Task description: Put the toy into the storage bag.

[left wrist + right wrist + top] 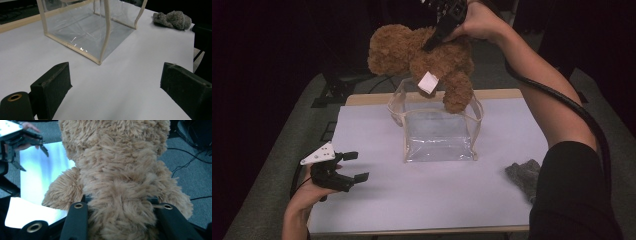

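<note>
The right tool [432, 42] was clamped on a brown teddy bear [422, 57], its two black jaws pressed into the plush on either side of the body, as the right gripper view showed close up. The bear hung in the air above the far rim of a clear plastic bag [439, 127] with cream piping, which stood open on the white tabletop [412, 200]; one leg dangled just over the bag's mouth, and a white tag [428, 82] hung from the bear. The left tool [351, 166] rested low at the near left of the tabletop (well apart from the bag), its jaws spread wide with nothing between them. A grey fuzzy cloth [523, 175] lay near the tabletop's right edge.
</note>
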The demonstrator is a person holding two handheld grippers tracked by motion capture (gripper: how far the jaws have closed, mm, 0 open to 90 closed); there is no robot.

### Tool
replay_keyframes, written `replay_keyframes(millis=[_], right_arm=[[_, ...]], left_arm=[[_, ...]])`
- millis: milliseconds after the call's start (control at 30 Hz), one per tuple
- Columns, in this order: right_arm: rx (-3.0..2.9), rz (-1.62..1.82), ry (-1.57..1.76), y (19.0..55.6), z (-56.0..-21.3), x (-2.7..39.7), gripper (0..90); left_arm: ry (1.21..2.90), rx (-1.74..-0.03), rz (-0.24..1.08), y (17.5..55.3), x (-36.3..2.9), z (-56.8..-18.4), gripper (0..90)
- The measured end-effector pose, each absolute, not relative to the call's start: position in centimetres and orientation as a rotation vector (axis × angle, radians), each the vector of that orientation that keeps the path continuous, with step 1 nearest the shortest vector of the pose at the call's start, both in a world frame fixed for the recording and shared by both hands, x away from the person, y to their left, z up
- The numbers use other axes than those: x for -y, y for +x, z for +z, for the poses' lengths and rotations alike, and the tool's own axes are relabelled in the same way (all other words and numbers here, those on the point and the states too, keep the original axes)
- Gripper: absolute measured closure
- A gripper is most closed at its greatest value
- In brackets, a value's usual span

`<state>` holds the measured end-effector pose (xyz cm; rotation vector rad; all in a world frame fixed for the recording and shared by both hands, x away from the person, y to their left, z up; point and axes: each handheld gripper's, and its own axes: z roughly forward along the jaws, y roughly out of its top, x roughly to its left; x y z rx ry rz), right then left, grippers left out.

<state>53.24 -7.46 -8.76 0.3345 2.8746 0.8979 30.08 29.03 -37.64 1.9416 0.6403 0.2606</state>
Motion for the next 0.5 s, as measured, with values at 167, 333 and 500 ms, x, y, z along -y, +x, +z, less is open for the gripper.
replay_keyframes(millis=[167, 333, 500], right_arm=[[-2.848, 0.904, 0.382, 54.5, -8.6, 8.2, 60.3], [-2.821, 0.905, 0.423, 55.8, -9.1, 8.7, 60.2], [-2.827, 0.868, 0.42, 56.3, -10.5, 8.2, 60.0]], left_arm=[[1.944, -0.64, 0.258, 30.1, -28.8, -37.7, 8.6], [1.944, -0.635, 0.259, 30.1, -28.8, -37.6, 8.6], [1.947, -0.637, 0.251, 30.1, -28.8, -37.8, 8.5]])
